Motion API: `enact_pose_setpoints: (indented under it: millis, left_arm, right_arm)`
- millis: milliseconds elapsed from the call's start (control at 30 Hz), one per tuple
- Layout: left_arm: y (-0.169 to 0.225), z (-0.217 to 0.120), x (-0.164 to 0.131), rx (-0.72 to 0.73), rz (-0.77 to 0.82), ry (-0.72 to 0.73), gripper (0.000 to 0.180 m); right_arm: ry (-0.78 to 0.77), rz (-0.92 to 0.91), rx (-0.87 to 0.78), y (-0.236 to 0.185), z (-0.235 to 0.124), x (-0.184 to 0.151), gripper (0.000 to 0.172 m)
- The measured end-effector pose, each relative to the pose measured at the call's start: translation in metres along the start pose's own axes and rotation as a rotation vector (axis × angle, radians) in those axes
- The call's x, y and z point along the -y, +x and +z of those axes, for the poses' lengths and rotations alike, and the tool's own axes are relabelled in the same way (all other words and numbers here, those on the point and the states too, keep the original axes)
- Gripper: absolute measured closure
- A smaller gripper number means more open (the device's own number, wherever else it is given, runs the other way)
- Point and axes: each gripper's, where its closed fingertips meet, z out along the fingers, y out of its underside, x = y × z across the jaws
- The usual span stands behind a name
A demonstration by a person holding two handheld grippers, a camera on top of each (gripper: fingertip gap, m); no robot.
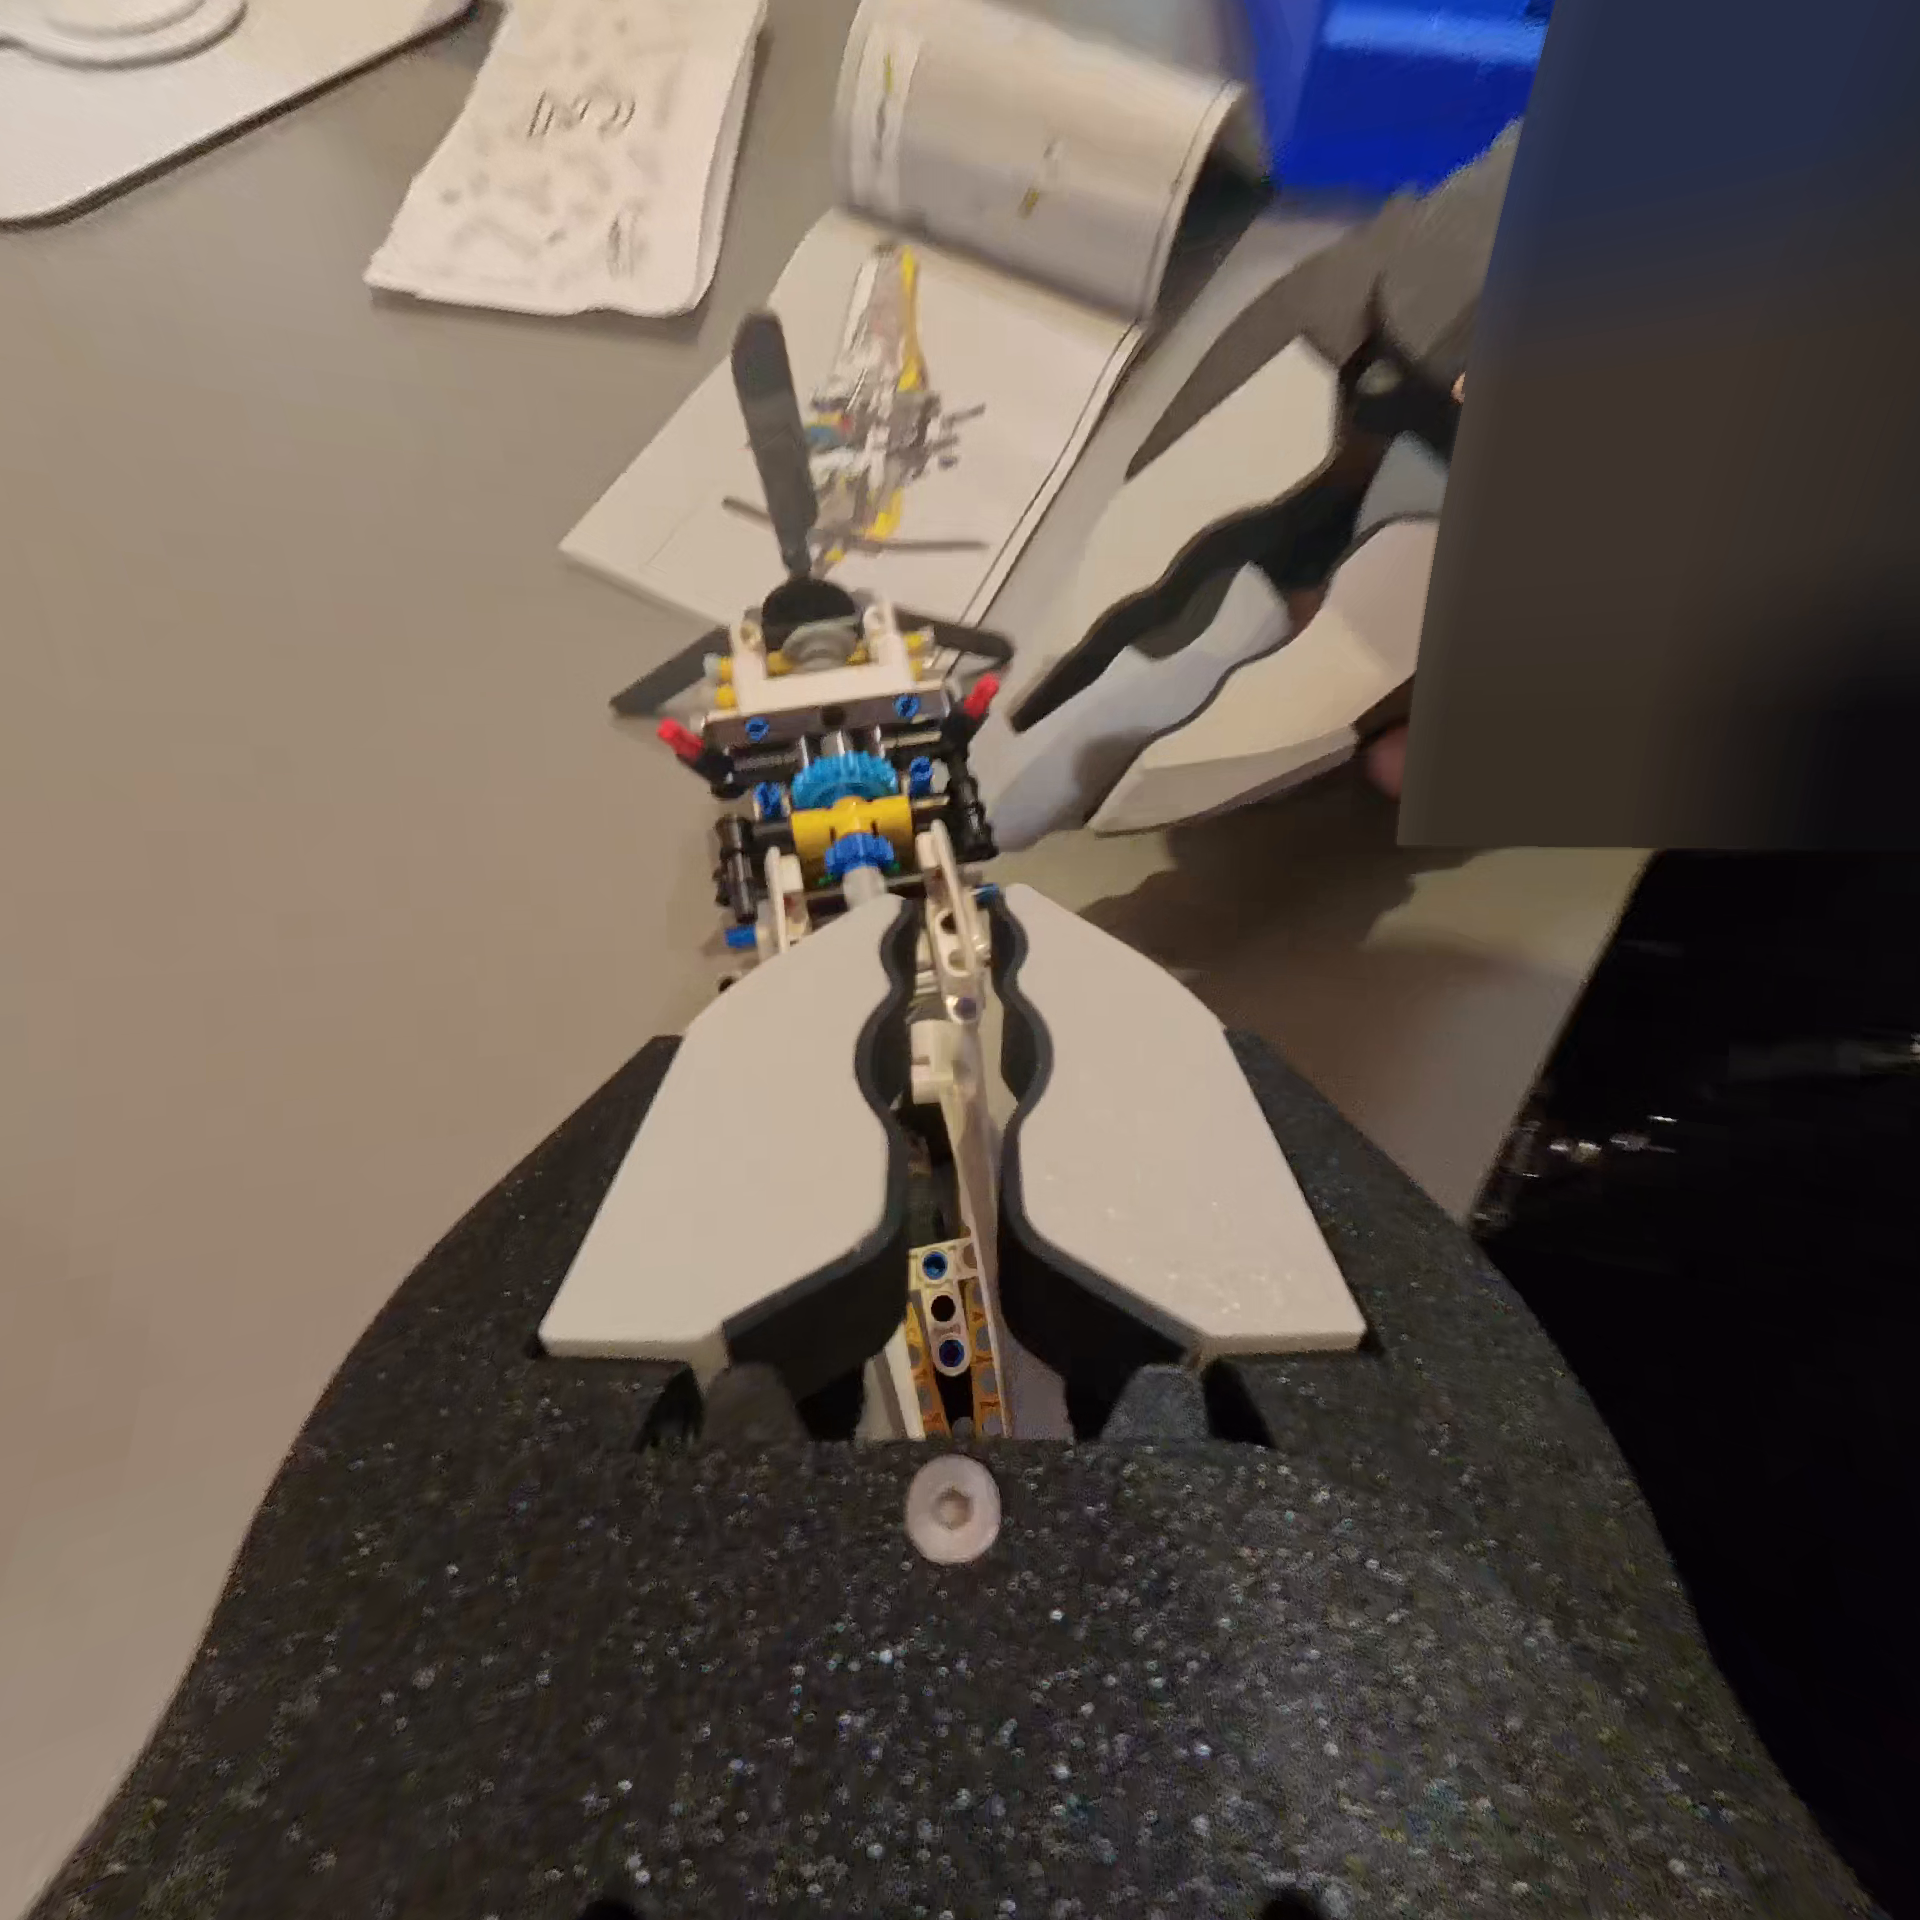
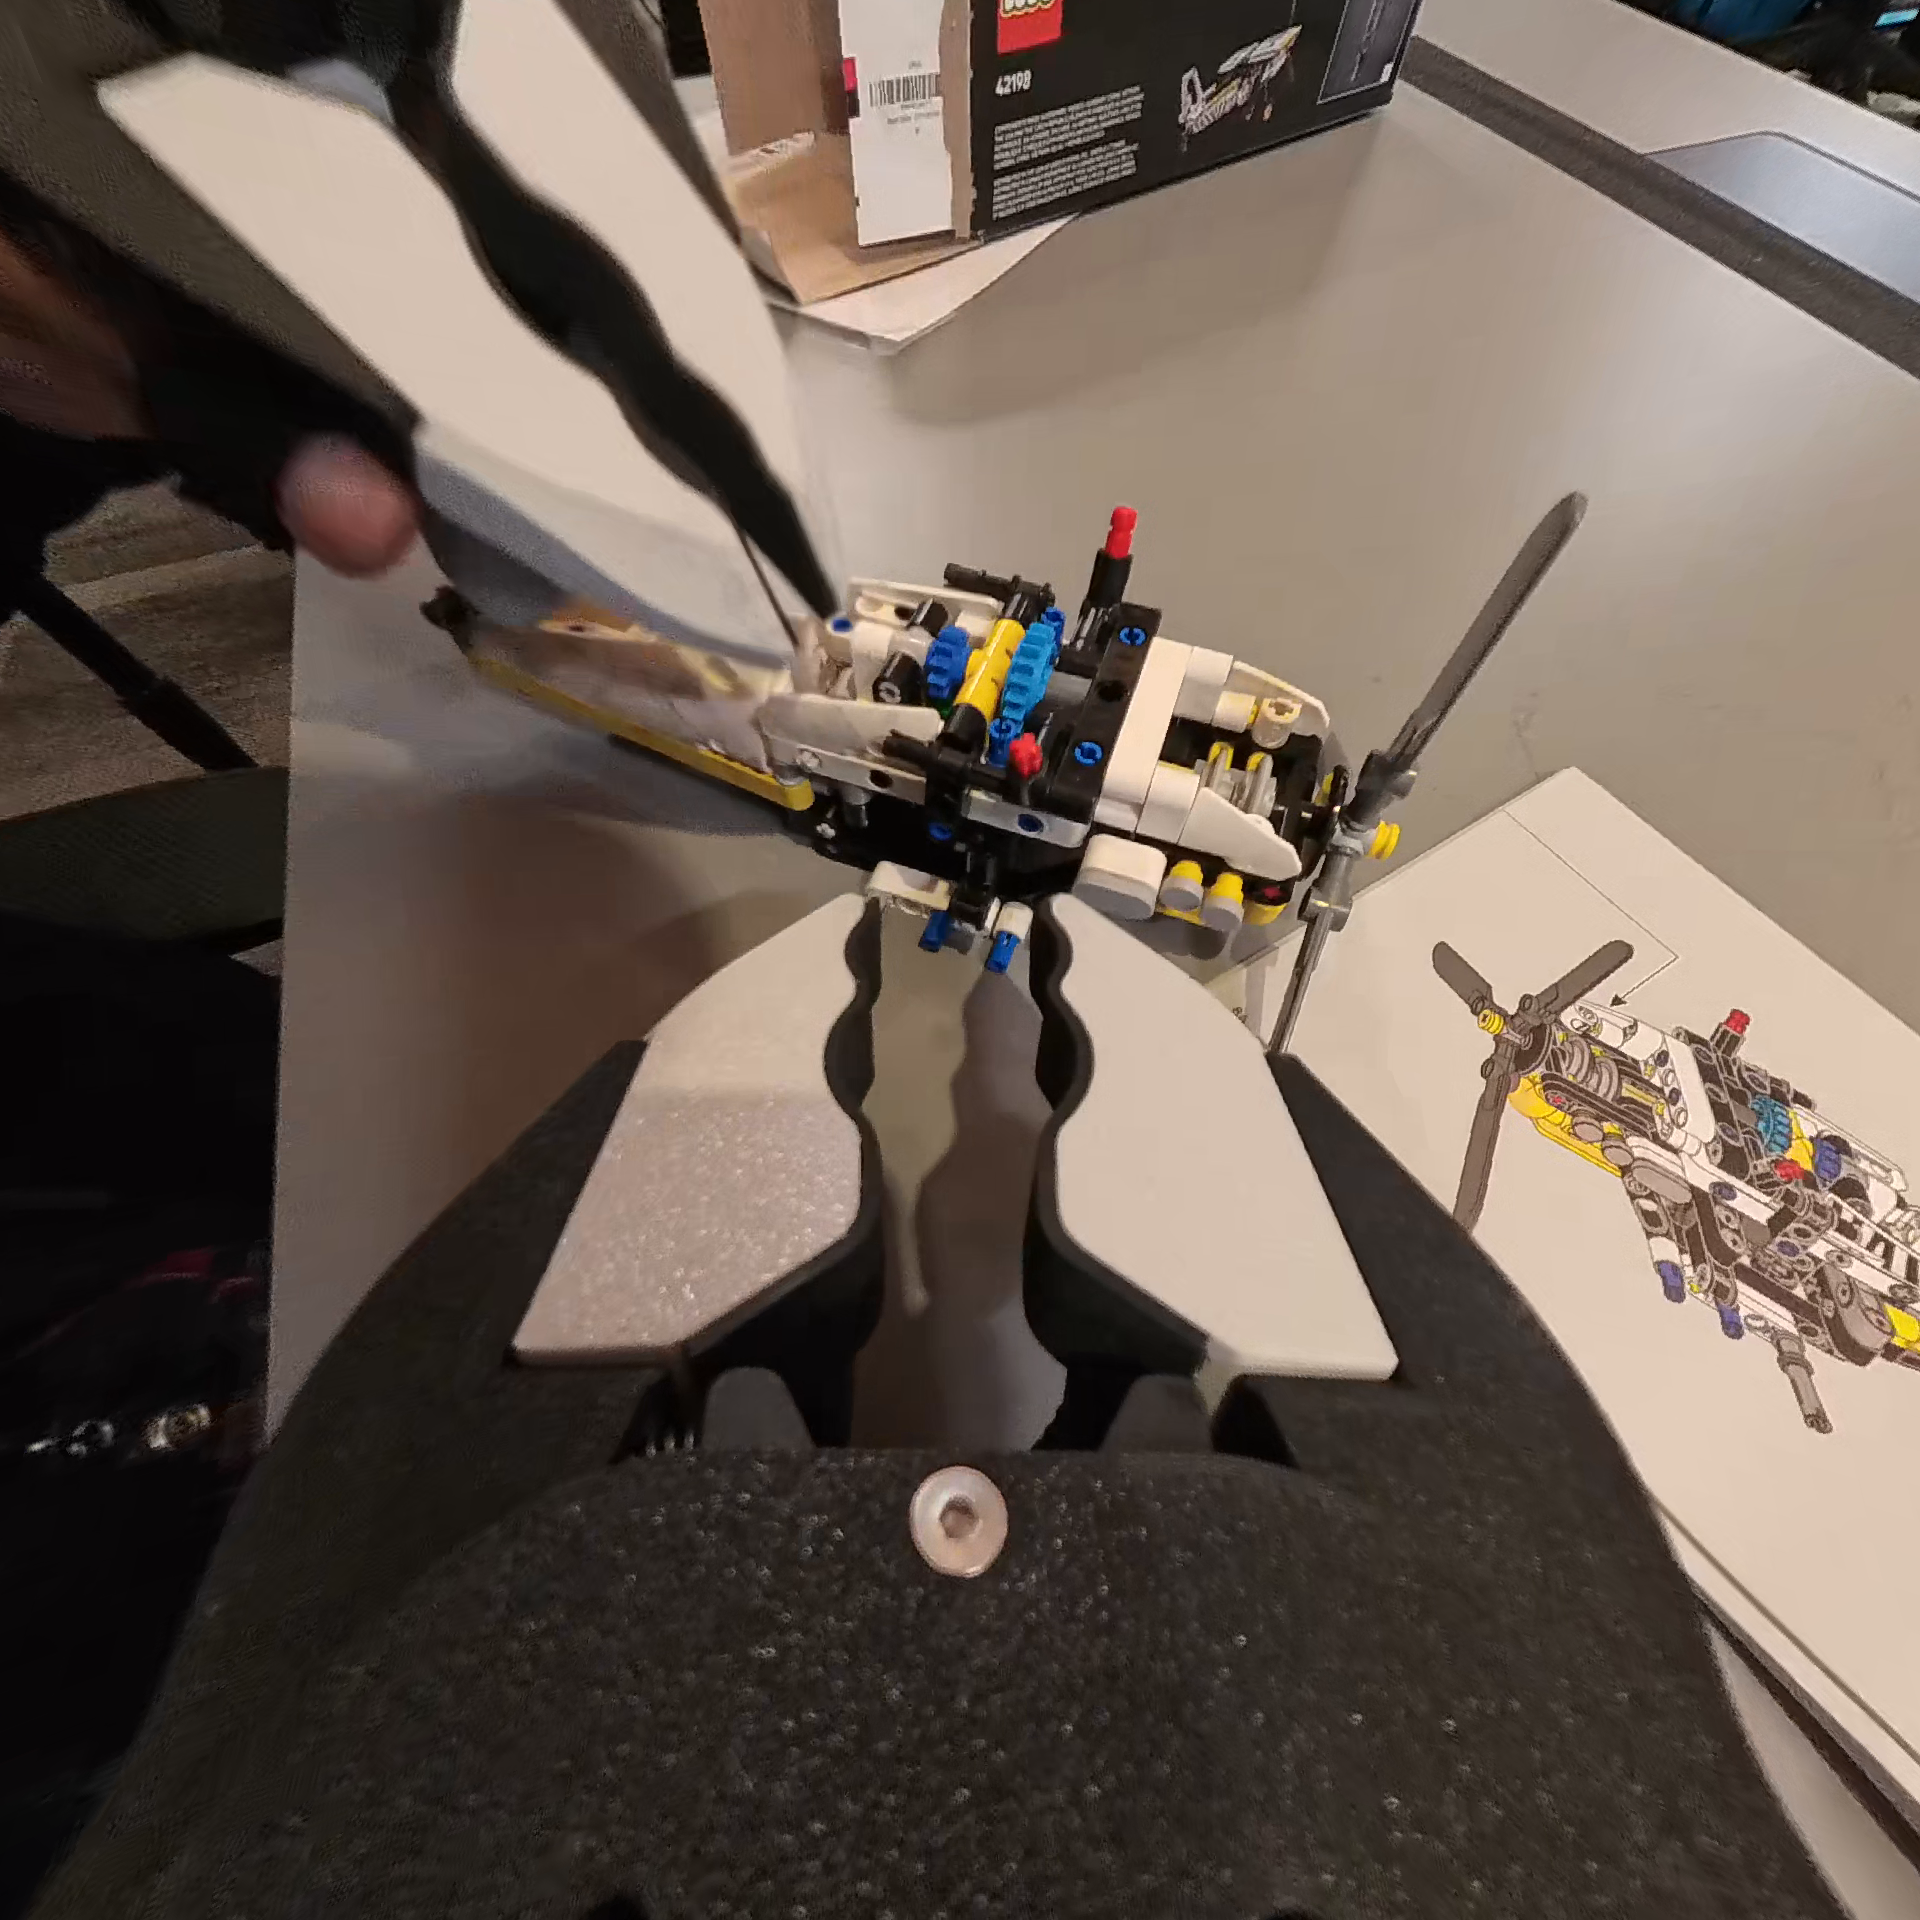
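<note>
between your left gripper's [image 1: 951, 935] fingers sat the model plane's [image 2: 1039, 727] tail, clamped, its long axis running straight ahead, while your right gripper [image 2: 951, 935] stood apart just below its belly.

Toy plane model [image 2: 1049, 748]: glossy hard plastic bricks, smooth. Beside it, open instruction booklet [image 2: 1662, 1091], matt paper. Behind it, box [image 2: 1039, 114], printed cardboard (raw brown inside). Table [image 2: 1299, 468] under it smooth, matt grey. Gripper housing [image 2: 935, 1714] grainy black, fingers [image 2: 1174, 1143] matt grey plastic.
</note>
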Motion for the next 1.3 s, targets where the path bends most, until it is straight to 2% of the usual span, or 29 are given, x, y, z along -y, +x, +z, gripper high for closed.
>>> enact_pose_setpoints:
  millis: [100,367,600,767,1067,1300]
  left_arm:
    - [0.003,0.01,-0.009,0.058,0.023,-0.045,0.176]
    - [-0.002,0.014,-0.007,0.216,0.111,-0.103,0.173]
    - [-0.003,0.02,-0.01,0.26,0.115,-0.16,0.17]
    - [-0.004,0.018,-0.003,0.351,0.2,-0.166,0.172]
    - [-0.008,0.022,-0.007,0.358,0.18,-0.162,0.175]
    - [-0.011,0.023,-0.006,0.373,0.181,-0.142,0.174]
  right_arm:
    - [0.01,-0.008,-0.003,-0.002,0.001,0.002,0.145]
    - [0.007,-0.043,-0.035,-0.003,0.001,0.001,0.145]
    - [0.026,-0.031,-0.025,-0.007,-0.001,0.003,0.145]
    - [0.021,-0.041,-0.023,-0.009,-0.001,0.003,0.145]
    - [0.042,-0.093,-0.018,-0.014,0.002,0.008,0.145]
    - [-0.005,-0.147,-0.059,-0.011,0.01,0.004,0.145]
